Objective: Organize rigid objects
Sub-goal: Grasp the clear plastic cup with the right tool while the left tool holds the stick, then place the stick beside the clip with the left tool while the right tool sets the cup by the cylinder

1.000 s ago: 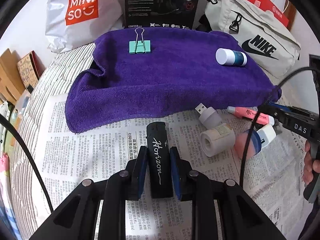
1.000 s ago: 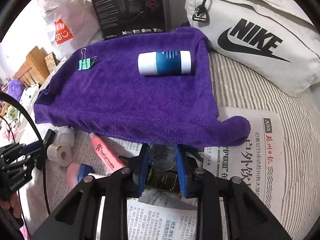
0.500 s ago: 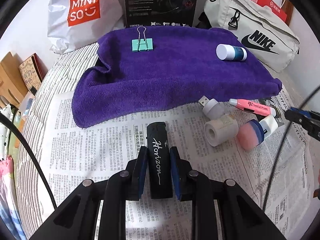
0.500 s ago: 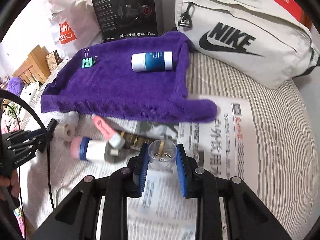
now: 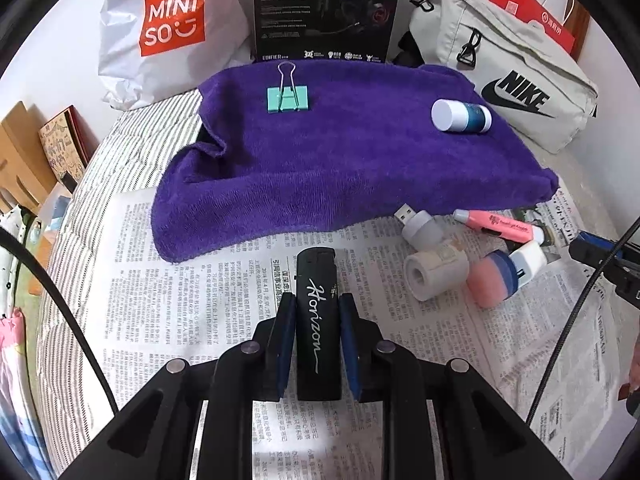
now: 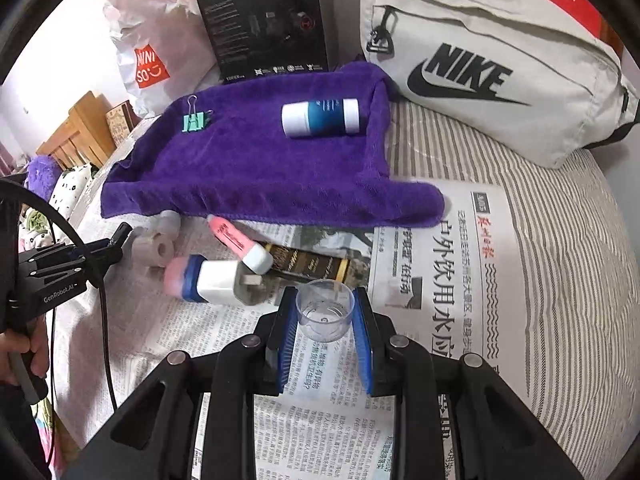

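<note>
Newspaper covers the striped bed; left claw grips a black lighter, right claw a clear cup.

The dark flat packet lies partly hidden under the pink highlighter, its print perhaps too blurred to read

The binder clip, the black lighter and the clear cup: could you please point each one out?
binder clip point(image 5: 288, 99), left wrist view, green body.
black lighter point(image 5: 318, 320), left wrist view, lettered face.
clear cup point(image 6: 325, 312), right wrist view, inner wall.
</note>
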Available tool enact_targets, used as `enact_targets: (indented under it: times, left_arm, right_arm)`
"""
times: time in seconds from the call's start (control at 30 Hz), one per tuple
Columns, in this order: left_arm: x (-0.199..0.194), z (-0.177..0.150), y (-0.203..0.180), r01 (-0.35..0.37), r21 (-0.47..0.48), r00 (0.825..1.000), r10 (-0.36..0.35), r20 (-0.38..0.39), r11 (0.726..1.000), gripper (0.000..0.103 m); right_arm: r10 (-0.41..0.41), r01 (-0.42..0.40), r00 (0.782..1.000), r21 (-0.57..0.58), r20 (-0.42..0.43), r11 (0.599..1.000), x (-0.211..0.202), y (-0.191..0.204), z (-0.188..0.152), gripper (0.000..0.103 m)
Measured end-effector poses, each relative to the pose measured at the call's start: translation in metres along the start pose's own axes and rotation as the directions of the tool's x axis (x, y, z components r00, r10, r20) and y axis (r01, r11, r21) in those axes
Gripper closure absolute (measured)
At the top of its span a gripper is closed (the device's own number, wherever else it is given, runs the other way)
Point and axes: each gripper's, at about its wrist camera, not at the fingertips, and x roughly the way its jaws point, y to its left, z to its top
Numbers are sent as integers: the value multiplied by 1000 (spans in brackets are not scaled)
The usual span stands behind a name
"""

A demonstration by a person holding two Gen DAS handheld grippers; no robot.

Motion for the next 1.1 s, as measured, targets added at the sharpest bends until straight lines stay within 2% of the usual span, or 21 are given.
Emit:
enact_targets:
  times: [0.27, 0.6, 1.1]
  left_arm:
    - [-21, 10, 3, 12, 2, 999, -12, 31, 1000, 82]
    - [-40, 40, 15, 7, -12, 997, -6, 77, 1000, 82]
    - [-29, 83, 33, 24, -42, 995, -20, 97, 999, 82]
  right_arm:
    - [13, -12, 1000, -18, 16, 1000, -6, 5, 14, 76]
    - [25, -25, 999, -36, 23, 999, -7, 10, 39, 76]
    - [35, -35, 999, -12, 35, 999, 6, 4, 76, 76]
